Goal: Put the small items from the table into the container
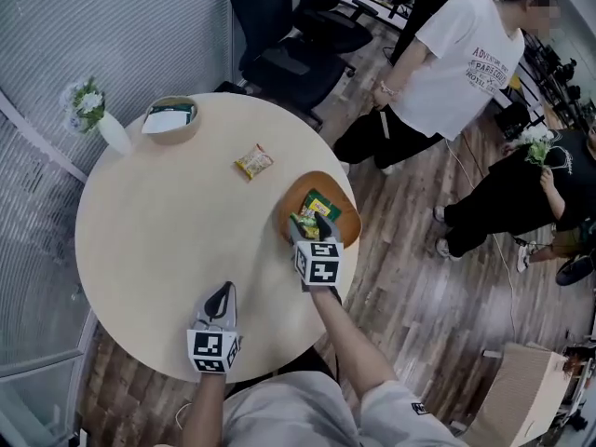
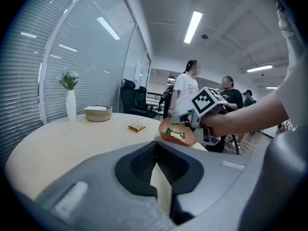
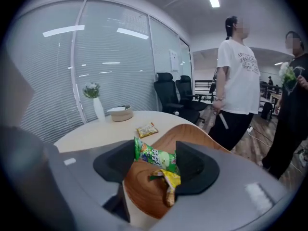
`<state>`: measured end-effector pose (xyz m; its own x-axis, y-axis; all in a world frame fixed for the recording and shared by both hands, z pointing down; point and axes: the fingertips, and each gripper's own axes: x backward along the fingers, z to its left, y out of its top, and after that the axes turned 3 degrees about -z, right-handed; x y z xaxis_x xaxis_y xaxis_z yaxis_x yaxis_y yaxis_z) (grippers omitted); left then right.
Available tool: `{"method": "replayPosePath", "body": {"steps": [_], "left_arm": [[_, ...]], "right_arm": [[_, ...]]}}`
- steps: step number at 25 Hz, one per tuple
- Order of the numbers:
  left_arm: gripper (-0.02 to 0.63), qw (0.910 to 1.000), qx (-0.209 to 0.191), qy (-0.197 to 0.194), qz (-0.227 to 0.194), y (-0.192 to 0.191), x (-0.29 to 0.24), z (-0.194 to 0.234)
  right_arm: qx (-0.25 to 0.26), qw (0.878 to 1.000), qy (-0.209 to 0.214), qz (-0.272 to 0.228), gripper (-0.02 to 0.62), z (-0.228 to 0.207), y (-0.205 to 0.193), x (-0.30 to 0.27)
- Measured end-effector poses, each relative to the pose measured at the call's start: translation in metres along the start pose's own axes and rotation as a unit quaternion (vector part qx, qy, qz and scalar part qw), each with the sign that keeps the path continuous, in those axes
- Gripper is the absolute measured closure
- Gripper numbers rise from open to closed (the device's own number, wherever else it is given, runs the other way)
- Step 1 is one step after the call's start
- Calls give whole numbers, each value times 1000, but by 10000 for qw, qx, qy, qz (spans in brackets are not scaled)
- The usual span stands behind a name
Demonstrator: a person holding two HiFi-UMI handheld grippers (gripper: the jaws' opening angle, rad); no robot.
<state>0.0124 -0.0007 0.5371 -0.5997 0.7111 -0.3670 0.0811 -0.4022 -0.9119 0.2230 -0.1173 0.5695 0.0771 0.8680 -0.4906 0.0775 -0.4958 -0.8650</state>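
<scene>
Round desk [image 1: 158, 240], wooden bowl [image 1: 346, 214] at right edge. Right gripper [image 3: 155, 160] clamped on green snack packet [image 3: 155, 153], poised directly over bowl, drop unobstructed. Left gripper [image 1: 221, 296] narrowed, empty. Yellow snack packet [image 1: 253, 162] seen beyond bowl, axis diagonal, nearer right gripper.

Round table [image 1: 158, 240]: vase [image 1: 112, 130], basket [image 1: 170, 119], snack packet [image 1: 253, 162], wooden bowl [image 1: 298, 194].
</scene>
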Motion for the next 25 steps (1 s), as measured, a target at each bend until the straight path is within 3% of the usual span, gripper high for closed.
{"method": "replayPosePath", "body": {"steps": [7,20,23,25], "left_arm": [[611,9998,-121,-146,85,3,-9,-7],[611,9996,-147,-206,139,0,-15,-11],[611,9997,-118,-151,119,0,-10,-12],[611,9999,-103,-110,82,3,-7,-16]], "right_arm": [[75,9988,-360,332,321,-48,-26,6],[32,9997,-223,11,253,-46,-19,11],[15,9998,-35,-196,294,-34,-6,23],[14,9988,209,-443,381,-20,9,37]]}}
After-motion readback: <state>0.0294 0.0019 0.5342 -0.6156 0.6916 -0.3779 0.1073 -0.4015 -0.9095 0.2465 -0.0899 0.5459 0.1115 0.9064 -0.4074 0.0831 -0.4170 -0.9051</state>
